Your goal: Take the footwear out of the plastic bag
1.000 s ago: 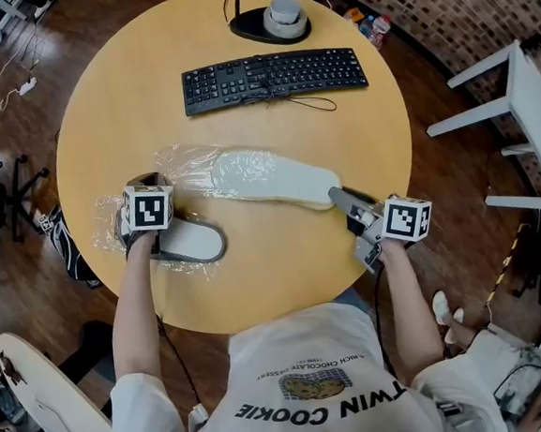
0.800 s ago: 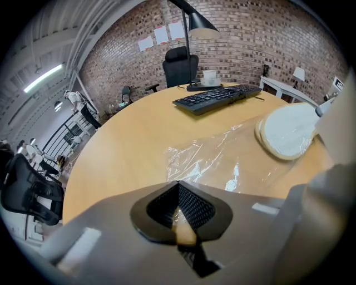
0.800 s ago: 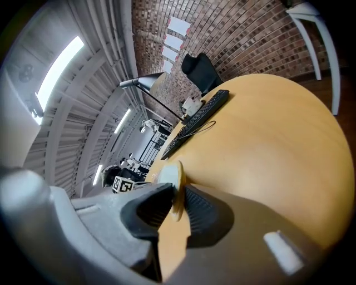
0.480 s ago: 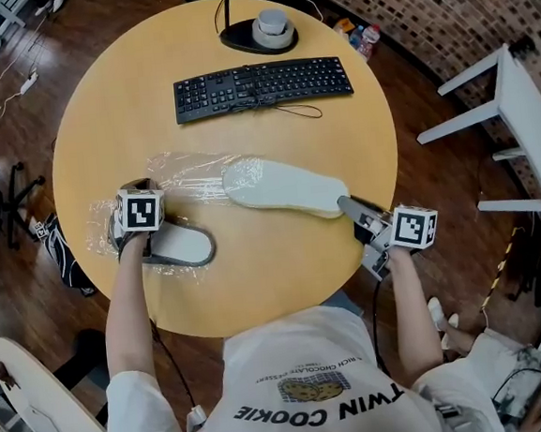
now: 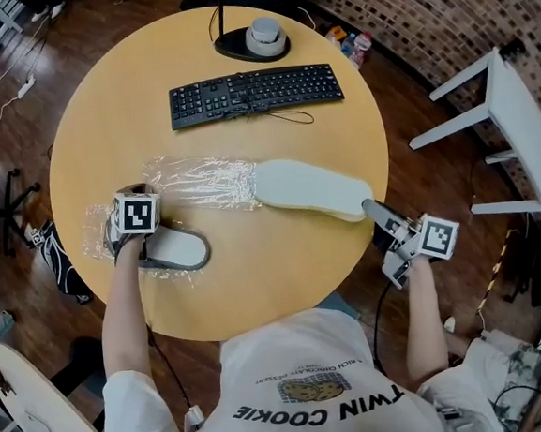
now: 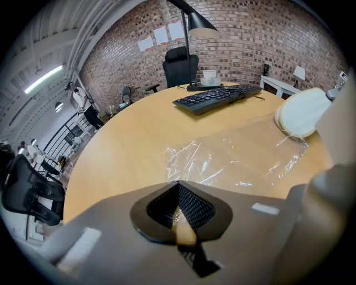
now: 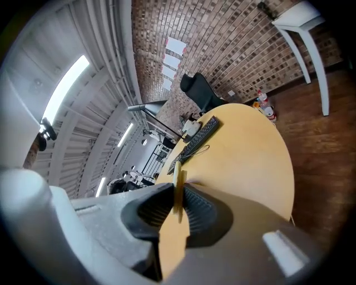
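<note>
The right claw (image 5: 370,208) is clamped on the thin heel edge of the white footwear (image 5: 310,188). Its jaws have just been closing with that edge between them. The footwear extends away from the claw tips over the worktop (image 5: 256,268), with its far end at the mouth of the plastic bag (image 5: 197,181). The left claw (image 6: 178,186) has its jaws together on the bag film, and a second grey-rimmed slipper (image 5: 175,252) lies inside the bag just beside it, on the person's side.

White short-sleeved T-shirt (image 5: 301,353), sleeves (image 5: 134,401) end above the elbow. Black "TWIN COOKIE" print (image 5: 283,411) plus cookie graphic (image 5: 302,387) on chest. Thin black cable (image 5: 166,361) beside each forearm.
</note>
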Tool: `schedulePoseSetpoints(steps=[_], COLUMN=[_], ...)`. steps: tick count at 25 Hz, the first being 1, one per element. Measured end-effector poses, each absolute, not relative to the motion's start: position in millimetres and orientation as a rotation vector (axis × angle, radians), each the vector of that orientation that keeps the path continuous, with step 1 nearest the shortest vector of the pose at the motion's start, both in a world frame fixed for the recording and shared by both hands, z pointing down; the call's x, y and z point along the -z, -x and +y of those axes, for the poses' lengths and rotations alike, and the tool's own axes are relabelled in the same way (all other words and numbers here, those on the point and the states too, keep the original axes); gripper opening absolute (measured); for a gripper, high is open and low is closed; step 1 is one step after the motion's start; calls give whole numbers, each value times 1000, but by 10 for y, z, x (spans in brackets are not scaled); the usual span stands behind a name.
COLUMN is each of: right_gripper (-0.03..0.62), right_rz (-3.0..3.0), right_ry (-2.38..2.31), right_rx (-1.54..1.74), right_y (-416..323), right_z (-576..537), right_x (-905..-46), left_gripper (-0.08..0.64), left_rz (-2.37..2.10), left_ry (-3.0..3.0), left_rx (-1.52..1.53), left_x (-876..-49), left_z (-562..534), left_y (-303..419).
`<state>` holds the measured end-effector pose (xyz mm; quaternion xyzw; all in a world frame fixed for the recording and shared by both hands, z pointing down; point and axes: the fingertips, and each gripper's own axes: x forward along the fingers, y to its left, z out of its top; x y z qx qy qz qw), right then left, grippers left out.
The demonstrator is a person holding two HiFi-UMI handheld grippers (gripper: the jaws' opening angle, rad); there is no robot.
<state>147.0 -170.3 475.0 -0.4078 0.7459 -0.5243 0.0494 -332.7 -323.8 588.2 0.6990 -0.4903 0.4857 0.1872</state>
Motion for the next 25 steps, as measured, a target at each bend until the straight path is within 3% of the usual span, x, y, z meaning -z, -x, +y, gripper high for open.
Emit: schedulePoseSetpoints(steps=[25], right_gripper=[58], right_rz=[2273], right_ry=[1058], right_rx=[1312], right_y=[-1478], right_z=[-1966], right_x=[-3531], left_gripper=[0], left_rz=[-1373], left_ry=[-1976], left_rx=[-1341], left_x=[-5869], left_z=[-3249], left_y=[3330])
